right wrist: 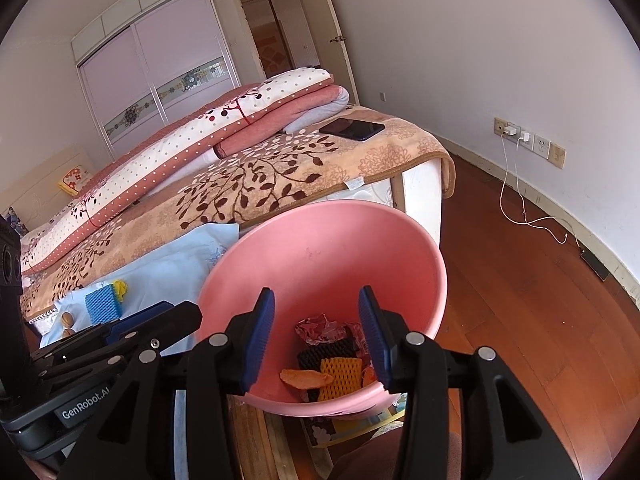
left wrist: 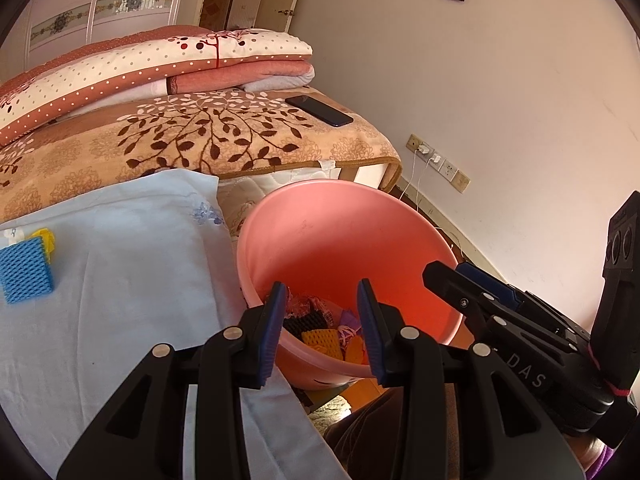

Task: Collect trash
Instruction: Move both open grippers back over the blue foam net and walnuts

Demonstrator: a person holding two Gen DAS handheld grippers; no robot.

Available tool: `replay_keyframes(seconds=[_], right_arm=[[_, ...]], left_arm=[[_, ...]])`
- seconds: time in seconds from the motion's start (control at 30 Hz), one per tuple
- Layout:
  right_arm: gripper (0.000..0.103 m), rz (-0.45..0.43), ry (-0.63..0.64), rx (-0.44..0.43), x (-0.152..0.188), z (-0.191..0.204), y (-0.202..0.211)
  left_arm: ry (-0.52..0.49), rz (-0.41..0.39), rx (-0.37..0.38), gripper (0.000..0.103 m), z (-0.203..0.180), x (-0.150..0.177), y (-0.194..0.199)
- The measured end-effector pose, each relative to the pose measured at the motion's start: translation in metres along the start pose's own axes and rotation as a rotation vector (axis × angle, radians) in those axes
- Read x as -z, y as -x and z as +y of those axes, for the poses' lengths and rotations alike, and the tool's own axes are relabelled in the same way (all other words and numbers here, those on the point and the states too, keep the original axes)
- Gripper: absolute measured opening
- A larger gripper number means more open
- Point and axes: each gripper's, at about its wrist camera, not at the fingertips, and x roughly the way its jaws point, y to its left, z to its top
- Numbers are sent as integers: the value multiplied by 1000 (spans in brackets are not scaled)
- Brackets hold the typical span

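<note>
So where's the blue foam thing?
The blue foam lies on the light blue cloth on the bed, left of the pink basin, with a yellow piece touching its far edge.

A bed [right wrist: 280, 176] with a leaf-patterned blanket fills the room's middle, folded quilts [right wrist: 208, 128] stacked on it. Beyond the bed stand a sliding-door wardrobe [right wrist: 152, 92] and an open doorway [right wrist: 280, 36]. Right of the bed, reddish wooden floor [right wrist: 520, 280] meets a pale wall [right wrist: 500, 40] carrying sockets [right wrist: 528, 140].
</note>
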Motion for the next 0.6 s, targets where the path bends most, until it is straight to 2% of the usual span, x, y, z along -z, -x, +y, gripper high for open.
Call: replay_keyframes(seconds=[0.3,0.6], right_arm=[[43,22,71,-40,5,38,0],[43,57,169,-95,9,89,-4]], left_arm=[[30,-29,-58,37,37,4,26],[86,-49,-163,37,103,18,60]])
